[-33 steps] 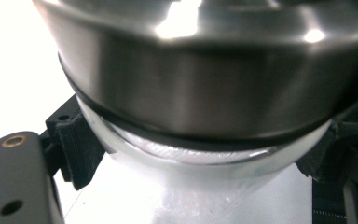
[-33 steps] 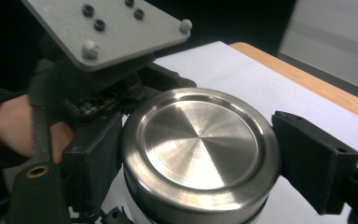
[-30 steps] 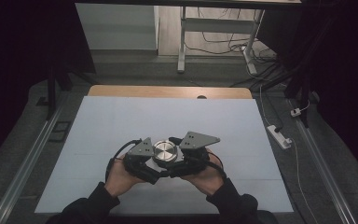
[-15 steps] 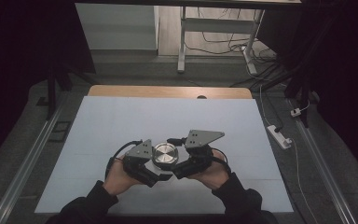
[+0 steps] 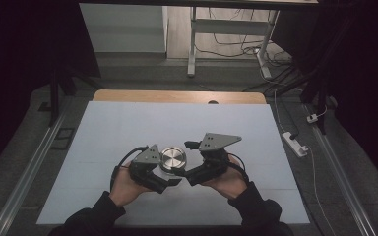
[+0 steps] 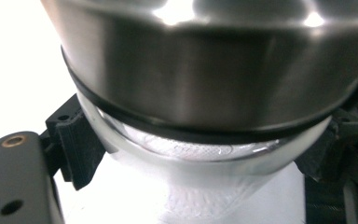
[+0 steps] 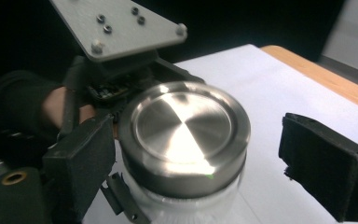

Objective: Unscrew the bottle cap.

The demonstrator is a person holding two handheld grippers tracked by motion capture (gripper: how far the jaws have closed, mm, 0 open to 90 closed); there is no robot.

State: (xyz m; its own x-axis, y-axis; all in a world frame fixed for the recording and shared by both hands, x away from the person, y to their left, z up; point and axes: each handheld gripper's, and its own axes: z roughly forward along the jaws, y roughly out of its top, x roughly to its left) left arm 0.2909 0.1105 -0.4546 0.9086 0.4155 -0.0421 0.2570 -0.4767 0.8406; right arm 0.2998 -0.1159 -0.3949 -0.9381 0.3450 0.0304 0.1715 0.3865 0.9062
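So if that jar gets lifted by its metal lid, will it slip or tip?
The lid looks polished and smooth, so the pads may slip on it. The jar below looks like clear glass, probably breakable and heavy for its size. It looks squat and wide, so tipping seems unlikely.

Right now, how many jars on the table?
1. The jar, with a steel lid, stands near the table's front middle, clamped in the left claw; the right claw straddles its lid, open. No others visible.
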